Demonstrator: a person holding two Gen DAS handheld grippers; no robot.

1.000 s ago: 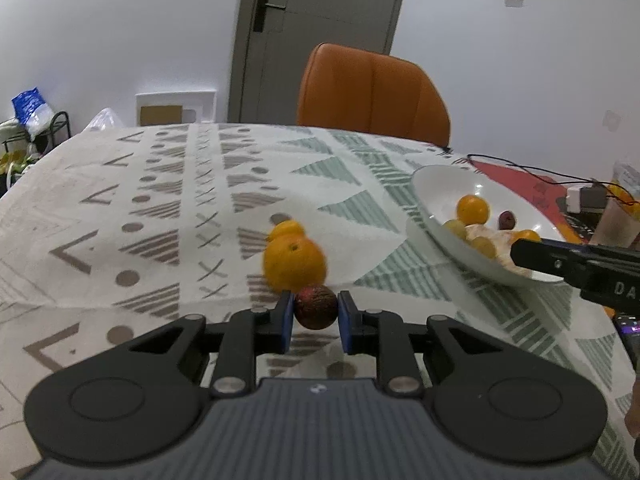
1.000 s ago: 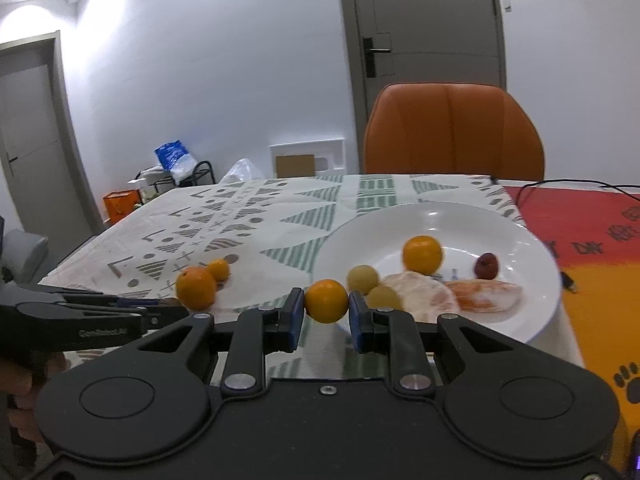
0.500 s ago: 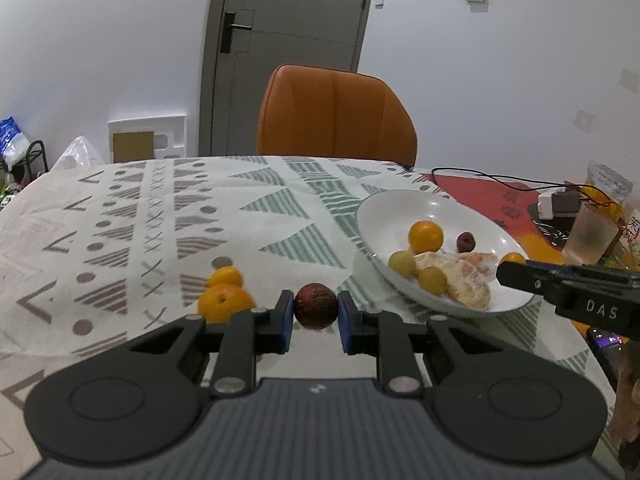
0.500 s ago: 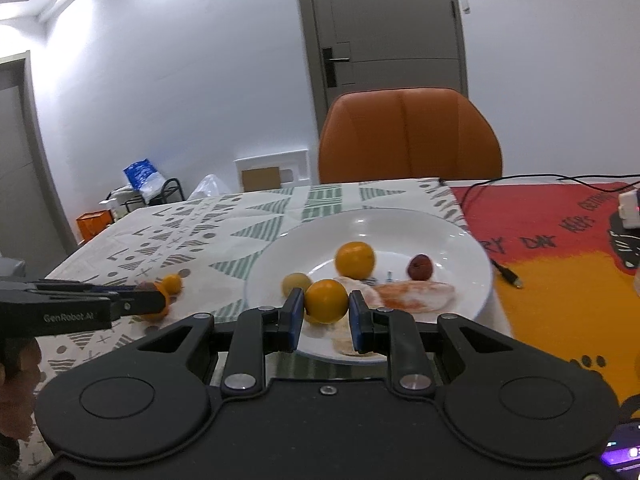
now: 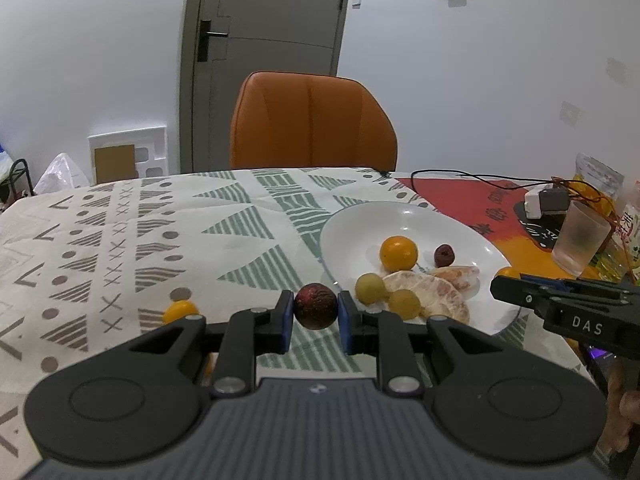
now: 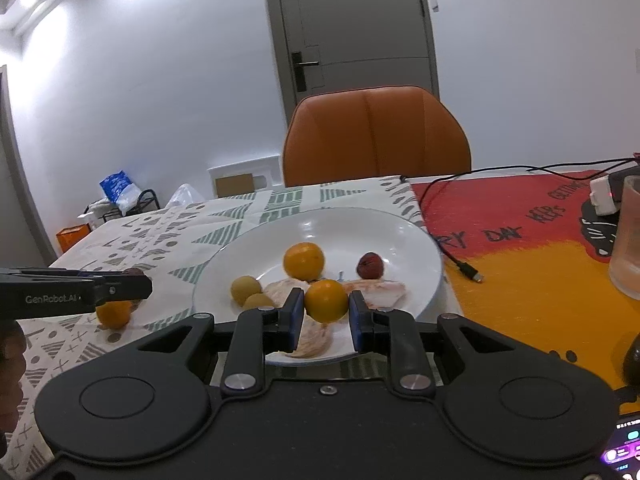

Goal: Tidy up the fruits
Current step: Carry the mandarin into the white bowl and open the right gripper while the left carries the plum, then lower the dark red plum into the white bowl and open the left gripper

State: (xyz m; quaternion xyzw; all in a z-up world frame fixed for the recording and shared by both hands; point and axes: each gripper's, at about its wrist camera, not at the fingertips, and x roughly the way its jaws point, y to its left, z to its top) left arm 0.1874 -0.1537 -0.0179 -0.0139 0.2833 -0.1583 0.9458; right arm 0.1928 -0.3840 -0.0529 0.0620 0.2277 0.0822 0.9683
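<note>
On the left, a small orange fruit (image 5: 180,310) is lying on the patterned cloth of the bench (image 5: 120,240), partly hidden behind the left tool (image 5: 315,306), so it is not yet gathered with the rest. The left tool is pinching a dark red fruit (image 5: 315,305) between its blue pads, closed to just the fruit's width; it is hovering just short of the white plate (image 5: 404,216), apparently so the fruit can be set down there with the others. In the right wrist view an orange (image 6: 114,313) is sitting on the cloth beside the left tool's tip.

The plate is serving as the collecting spot: it is holding an orange citrus (image 5: 398,253), a small dark red fruit (image 5: 444,255), two yellowish round fruits (image 5: 370,288) and peeled citrus segments (image 5: 428,300) crowding its near side. Those segments are leaving little free room near the rim, so a drop further back looks safer.

The right tool (image 6: 326,301) is gripping a small orange fruit (image 6: 326,301), its pads pressing both sides, poised over the plate's near edge above the segments.

Further right, a black cable (image 6: 460,256) is trailing across the red and orange mat (image 6: 520,264) close to the plate, and a frosted cup (image 6: 628,236) is standing near the edge, both worth avoiding
</note>
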